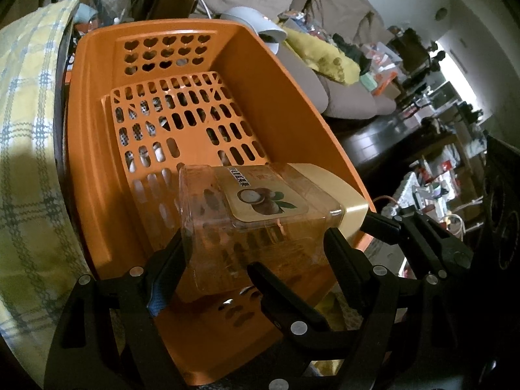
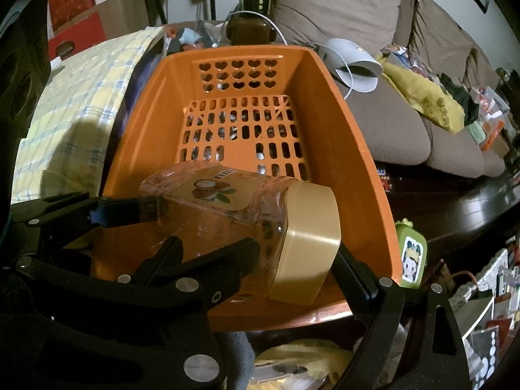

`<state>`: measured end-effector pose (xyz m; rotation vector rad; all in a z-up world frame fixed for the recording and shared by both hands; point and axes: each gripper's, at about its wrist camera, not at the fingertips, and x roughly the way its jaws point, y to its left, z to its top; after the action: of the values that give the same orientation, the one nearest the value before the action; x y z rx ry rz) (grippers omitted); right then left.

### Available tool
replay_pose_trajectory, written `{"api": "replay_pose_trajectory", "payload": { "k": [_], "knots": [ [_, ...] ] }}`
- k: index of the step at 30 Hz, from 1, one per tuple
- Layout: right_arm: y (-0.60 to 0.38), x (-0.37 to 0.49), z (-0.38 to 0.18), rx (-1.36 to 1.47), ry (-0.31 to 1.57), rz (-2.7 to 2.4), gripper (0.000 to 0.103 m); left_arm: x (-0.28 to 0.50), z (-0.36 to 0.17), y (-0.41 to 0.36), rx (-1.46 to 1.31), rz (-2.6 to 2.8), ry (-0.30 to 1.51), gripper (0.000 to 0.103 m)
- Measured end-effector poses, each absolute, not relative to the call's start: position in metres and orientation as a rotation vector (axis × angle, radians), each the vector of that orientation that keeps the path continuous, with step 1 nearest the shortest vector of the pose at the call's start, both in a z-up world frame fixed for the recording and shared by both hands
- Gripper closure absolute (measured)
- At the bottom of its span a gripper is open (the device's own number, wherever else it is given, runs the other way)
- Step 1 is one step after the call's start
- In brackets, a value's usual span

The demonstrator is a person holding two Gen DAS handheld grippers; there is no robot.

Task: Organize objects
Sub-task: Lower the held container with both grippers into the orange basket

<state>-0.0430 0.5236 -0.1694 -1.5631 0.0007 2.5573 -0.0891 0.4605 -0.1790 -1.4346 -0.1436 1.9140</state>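
**Over the orange basket: a clear jar held between two grippers**

Between the fingers of the left gripper point(image 1: 256, 256) a clear jar point(image 1: 260, 214) is clasped on its side, the jaws spread wide across its transparent body. At the jar's lid end the right gripper point(image 2: 256, 256) is seen, one finger laid under the body and the other beside the cream lid point(image 2: 308, 247); whether its pads press cannot be told. A label picturing nuts point(image 1: 263, 196) is carried on the jar's upper face. Just beneath the jar, the near end of the orange basket point(image 1: 87, 149) is seen; its slotted floor beyond the jar is bare, and heart-shaped holes are cut in its far wall. Beside the basket a yellow checked cloth point(image 1: 29, 123) is draped, and on the other side a brown sofa point(image 2: 406, 123) strewn with oddments is seen.
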Motion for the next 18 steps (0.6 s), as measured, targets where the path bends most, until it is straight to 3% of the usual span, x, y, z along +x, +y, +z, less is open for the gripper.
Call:
{"api": "replay_pose_trajectory", "payload": {
  "k": [18],
  "knots": [
    [0.5232,-0.0418,-0.1762,-1.601,0.001,2.543,0.011,-0.0845,-0.1857,0.4581,-1.450,1.906,-0.142,0.023]
  ]
}}
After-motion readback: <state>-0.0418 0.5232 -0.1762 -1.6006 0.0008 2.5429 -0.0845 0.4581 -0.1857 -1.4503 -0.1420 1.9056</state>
